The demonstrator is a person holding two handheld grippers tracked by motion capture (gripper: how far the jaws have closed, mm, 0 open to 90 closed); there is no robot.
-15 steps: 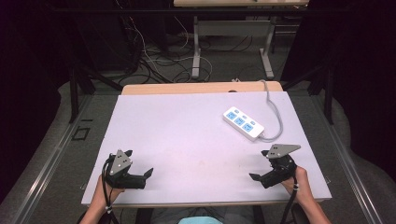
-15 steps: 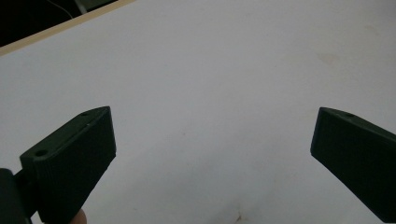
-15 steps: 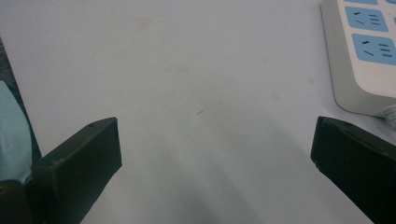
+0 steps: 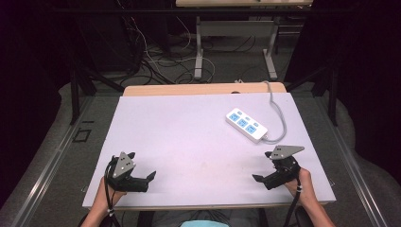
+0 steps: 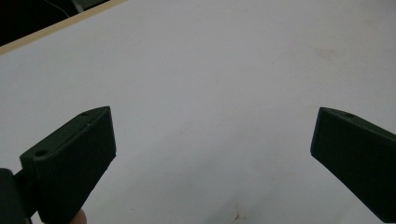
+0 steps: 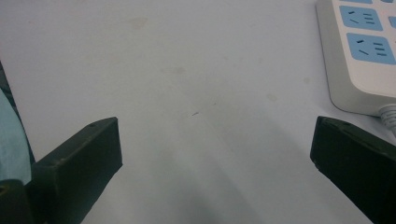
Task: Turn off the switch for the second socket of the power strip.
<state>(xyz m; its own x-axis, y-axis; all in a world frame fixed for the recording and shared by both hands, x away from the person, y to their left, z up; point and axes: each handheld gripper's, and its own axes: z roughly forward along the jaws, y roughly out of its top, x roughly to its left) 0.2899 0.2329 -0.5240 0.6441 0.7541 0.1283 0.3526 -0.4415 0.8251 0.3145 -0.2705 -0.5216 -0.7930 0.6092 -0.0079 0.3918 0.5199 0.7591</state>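
A white power strip (image 4: 246,124) with blue sockets lies on the white table (image 4: 189,137) at the right, its grey cable (image 4: 279,113) running off the far edge. The strip's near end (image 6: 362,51) sits at the upper right of the right gripper view. My right gripper (image 4: 259,179) rests near the front right corner, jaws wide open with bare tabletop between them (image 6: 212,154). My left gripper (image 4: 150,177) rests near the front left, also open and holding nothing (image 5: 212,144).
A wooden strip (image 4: 198,89) borders the table's far edge. Beyond it stand a desk frame (image 4: 234,52) and tangled cables (image 4: 151,56) on the floor. A teal garment (image 4: 201,224) is at the bottom edge.
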